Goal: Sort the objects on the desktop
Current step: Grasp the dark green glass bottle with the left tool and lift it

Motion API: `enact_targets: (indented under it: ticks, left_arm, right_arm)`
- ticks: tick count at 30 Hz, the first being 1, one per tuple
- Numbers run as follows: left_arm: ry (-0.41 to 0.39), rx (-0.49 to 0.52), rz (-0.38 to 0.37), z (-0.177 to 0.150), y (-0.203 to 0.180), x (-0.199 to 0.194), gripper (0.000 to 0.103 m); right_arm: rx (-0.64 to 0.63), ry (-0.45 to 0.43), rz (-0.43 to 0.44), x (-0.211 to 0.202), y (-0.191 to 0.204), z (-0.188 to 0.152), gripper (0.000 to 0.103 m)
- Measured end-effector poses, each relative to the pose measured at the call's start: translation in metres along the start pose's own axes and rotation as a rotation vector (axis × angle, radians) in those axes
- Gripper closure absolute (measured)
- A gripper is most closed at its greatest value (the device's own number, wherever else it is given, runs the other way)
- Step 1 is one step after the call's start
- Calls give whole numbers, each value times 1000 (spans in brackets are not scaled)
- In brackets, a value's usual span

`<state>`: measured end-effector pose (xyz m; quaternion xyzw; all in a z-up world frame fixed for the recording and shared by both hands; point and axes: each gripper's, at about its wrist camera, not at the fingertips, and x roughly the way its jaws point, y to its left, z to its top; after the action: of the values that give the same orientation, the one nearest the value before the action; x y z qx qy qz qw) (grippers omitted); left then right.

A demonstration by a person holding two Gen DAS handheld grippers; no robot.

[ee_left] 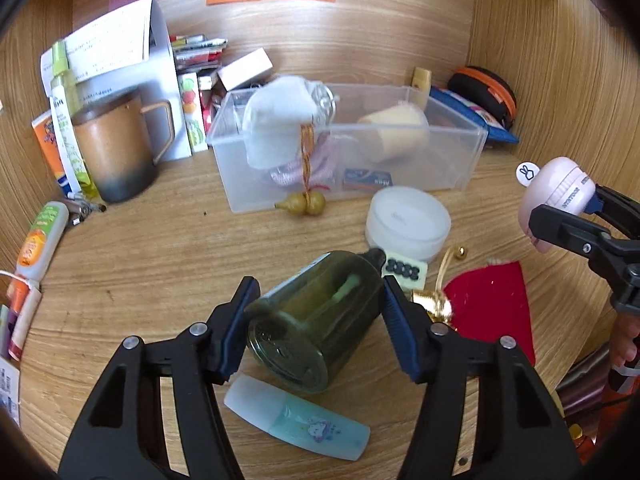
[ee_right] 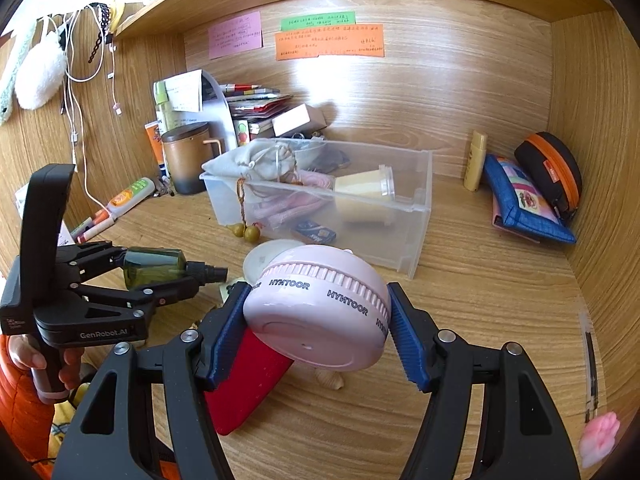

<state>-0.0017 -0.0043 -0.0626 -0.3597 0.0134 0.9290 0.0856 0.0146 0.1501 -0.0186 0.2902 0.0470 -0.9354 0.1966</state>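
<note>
My left gripper (ee_left: pixel 316 312) is shut on a dark green spray bottle (ee_left: pixel 316 320), held above the desk with its black nozzle pointing away; it also shows in the right wrist view (ee_right: pixel 156 266). My right gripper (ee_right: pixel 316 320) is shut on a round pink device (ee_right: pixel 320 308) marked HYNTOOR, lifted above a red pouch (ee_right: pixel 244 388). The pink device also shows at the right in the left wrist view (ee_left: pixel 556 196). A clear plastic bin (ee_left: pixel 452 148) behind holds a white cloth bag (ee_left: pixel 276 120), pink cloth and a cream cup (ee_left: pixel 400 130).
A white round jar (ee_left: pixel 408 220), a gourd charm (ee_left: pixel 306 204), a light-blue tube (ee_left: pixel 296 424) and a gold item (ee_left: pixel 434 304) lie on the desk. A brown mug (ee_left: pixel 116 148), bottles and books stand at the back left. A blue pouch (ee_right: pixel 524 200) and a black-orange case (ee_right: pixel 552 172) sit at the right.
</note>
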Motion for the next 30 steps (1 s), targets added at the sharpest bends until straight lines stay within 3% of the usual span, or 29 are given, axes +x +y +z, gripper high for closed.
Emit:
enact_targets:
  ticks: [10,14,22,30]
  left_arm:
    - [-45,8,0,15,2,-6,44]
    - [-47,10,-23,22,1,-7,58]
    - [-14,16,-27,23,2,7,60]
    - [-41,-12,-39,27,7,0,61]
  right_arm:
    - [-18,-12,-7,3,-4,14,40]
    - [-22,-11,-13,6,-6,21,40]
    - [-24,-5,-5,14,-9,30,40]
    - [-21,8,1,22,-13,35,40]
